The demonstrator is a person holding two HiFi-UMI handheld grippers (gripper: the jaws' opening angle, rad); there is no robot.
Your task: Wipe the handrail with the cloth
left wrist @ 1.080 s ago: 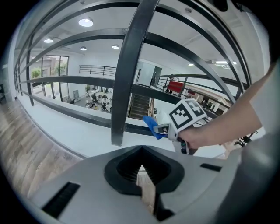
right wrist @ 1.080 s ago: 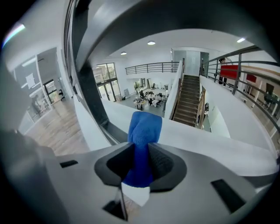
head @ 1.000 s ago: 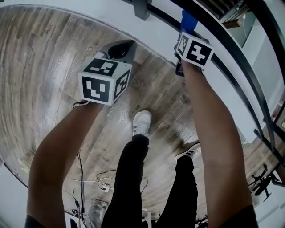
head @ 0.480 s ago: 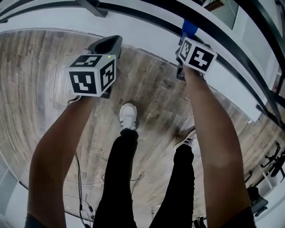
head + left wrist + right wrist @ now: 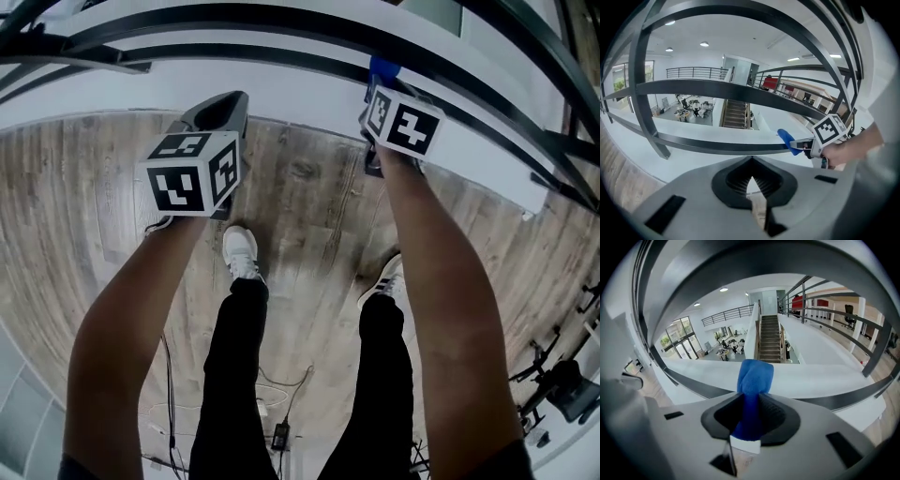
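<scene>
My right gripper [image 5: 751, 404] is clamped on the blue cloth [image 5: 755, 375], my left gripper [image 5: 751, 180] is closed on nothing, so I'd press the wad firmly onto the handrail [image 5: 281, 28] just ahead and drag steadily.

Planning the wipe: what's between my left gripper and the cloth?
Nothing but air between left gripper and cloth, railing bar behind; left gripper view shows it.

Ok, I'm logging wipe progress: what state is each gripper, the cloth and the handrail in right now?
left gripper: shut, empty.
right gripper: shut on cloth.
cloth: bunched, sticking out past the jaws.
handrail: contact with cloth can't be told.
</scene>
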